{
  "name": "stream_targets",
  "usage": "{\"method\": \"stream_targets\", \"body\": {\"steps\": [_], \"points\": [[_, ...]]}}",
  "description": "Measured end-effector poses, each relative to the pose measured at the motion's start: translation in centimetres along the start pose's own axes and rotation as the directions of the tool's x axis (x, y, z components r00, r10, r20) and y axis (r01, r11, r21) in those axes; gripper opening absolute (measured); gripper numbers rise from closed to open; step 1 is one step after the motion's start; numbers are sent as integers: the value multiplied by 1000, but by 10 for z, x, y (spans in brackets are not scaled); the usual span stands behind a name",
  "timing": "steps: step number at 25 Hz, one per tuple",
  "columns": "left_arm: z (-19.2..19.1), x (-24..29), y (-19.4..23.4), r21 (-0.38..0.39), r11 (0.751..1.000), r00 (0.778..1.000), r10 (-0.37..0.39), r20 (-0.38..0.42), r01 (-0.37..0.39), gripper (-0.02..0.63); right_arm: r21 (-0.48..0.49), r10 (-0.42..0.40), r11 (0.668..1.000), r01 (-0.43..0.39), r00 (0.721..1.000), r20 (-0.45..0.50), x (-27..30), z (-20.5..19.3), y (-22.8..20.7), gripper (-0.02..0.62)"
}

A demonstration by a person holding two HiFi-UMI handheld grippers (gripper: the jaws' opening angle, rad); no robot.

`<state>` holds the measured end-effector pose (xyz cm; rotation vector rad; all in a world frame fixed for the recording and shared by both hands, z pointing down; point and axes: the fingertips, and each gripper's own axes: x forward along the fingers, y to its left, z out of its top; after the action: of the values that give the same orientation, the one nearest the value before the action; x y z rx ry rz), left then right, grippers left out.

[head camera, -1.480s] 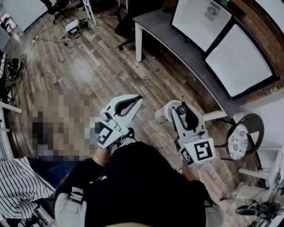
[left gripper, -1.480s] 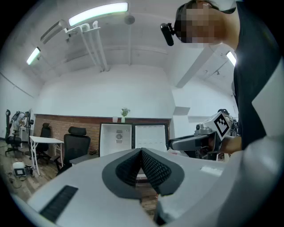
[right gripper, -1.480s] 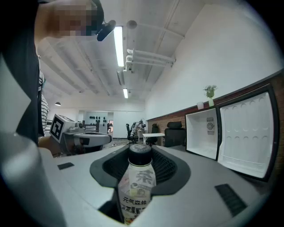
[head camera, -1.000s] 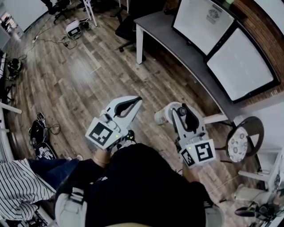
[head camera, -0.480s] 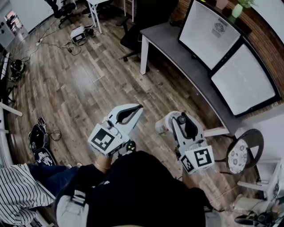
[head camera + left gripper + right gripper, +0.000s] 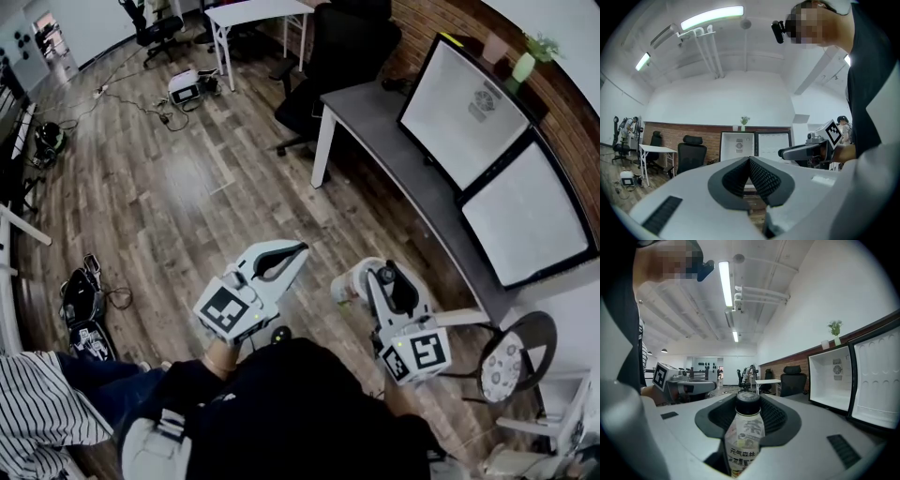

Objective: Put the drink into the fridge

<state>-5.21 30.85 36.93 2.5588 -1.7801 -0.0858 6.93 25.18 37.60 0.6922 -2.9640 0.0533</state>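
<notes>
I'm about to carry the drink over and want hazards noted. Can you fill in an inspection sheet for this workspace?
Surface: grey desk along the brick wall.
Job's things: bottle in the right gripper; fridge on the desk, door open.
Clutter: black bag and small device on the wood floor.
Grippers: left gripper shut, empty; right gripper shut on the bottle.
Cables: cables loose on the floor by the device.
Surroundings: office chair, white table, plant.

- Left gripper (image 6: 298, 249): white plastic shell, black ribbed pads (image 6: 764, 180), left marker cube (image 6: 226, 310) with a black-and-white square.
- Right gripper (image 6: 371, 274): same white shell, right marker cube (image 6: 415, 353).
- Person wears a black top (image 6: 300, 403) with grey shoulder patches (image 6: 141, 446).
</notes>
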Motion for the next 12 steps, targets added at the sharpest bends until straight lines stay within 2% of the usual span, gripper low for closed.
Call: {"method": "stream_targets", "body": {"steps": [5,12], "points": [[-2,-22,27,2,999,999,53,-1,-53,-3,4,42,999,-42,999,0,28,-3,17,150],[-8,-34,48,-15,992,993,122,-8,-122,-3,27,146,989,-146,989,3,61,-7,33,150]]}}
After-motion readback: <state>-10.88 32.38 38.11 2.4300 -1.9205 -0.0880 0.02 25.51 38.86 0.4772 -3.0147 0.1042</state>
